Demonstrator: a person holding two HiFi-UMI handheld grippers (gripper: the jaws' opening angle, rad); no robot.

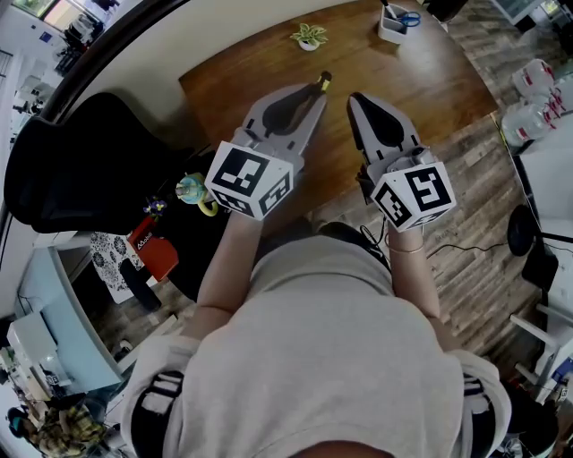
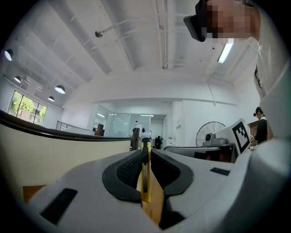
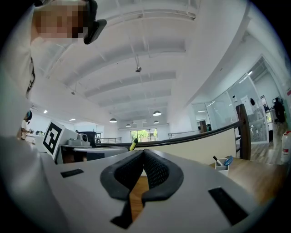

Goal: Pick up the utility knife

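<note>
Wooden table [image 1: 421,80]: both grippers are held level above its near edge and point toward its far edge. A black chair [image 1: 98,170] stands off the table's left edge.

Left gripper [image 1: 313,94]: clamped on the utility knife [image 2: 145,179]. Its own view shows the yellow body edge-on, with the dark pads pressed against both flat sides.

Right gripper [image 1: 356,100]: jaws closed together with nothing between them. It sits just beside the left gripper and does not touch it.

Position of the knife: in the left gripper, off the table surface. Its long axis runs along the line the gripper points, and its yellow-and-black end sticks out past the jaw tips toward the far edge. Seen from the right gripper, that end lies ahead and to the left. The left hand has the knife outright, and the right is only near it.

Assessment: the pick-up looks done. What remains depends on keeping this grip — a thin, smooth body held by its flats could slide lengthwise if the grip eases.

Smaller items: a white pen holder [image 1: 392,25] sits at the far right corner, and a small potted plant [image 1: 309,37] sits on the far edge.

Writing: none can be read. No brand shows on the knife. The left marker cube [image 1: 249,182] and the right marker cube [image 1: 414,199] carry black-and-white square patterns only. A red pack [image 1: 154,249] on the floor by the chair has white print — too small to make out.
</note>
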